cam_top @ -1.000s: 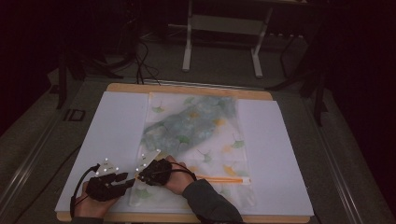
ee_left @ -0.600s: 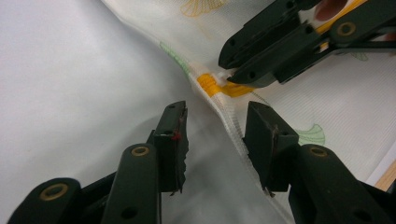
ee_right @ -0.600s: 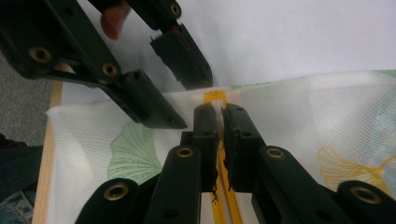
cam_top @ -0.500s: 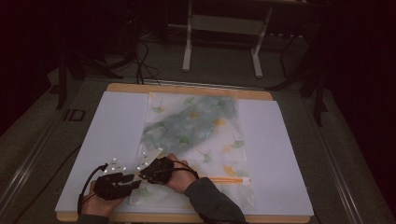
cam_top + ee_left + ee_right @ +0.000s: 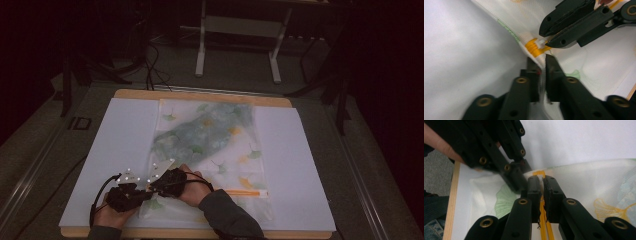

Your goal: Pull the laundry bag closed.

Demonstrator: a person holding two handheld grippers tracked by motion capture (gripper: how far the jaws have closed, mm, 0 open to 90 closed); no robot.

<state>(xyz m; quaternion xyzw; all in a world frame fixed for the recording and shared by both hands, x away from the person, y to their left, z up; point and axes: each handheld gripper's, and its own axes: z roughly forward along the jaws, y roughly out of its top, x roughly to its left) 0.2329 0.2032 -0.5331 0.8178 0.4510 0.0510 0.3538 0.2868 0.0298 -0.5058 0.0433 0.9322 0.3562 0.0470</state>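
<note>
The left claw [image 5: 541, 62] has just been closing and now pinches the mesh bag [image 5: 579, 57] beside its orange zipper [image 5: 533, 47]; the right claw [image 5: 541, 183] grips the zipper's pull, both low on the surface [image 5: 125, 130].

One mesh zip bag [image 5: 210, 145] with ginkgo-leaf print, one orange zipper [image 5: 246, 192], one orange zipper slider [image 5: 534, 47], two black grippers, left [image 5: 131, 192] and right [image 5: 159, 183], one white sheet [image 5: 115, 145], one wooden worktop [image 5: 200, 95]

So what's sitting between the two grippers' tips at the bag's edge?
The orange zipper end alone: the right gripper nips its white pull, the left gripper pinches the bag beside it, in the left gripper view.
</note>
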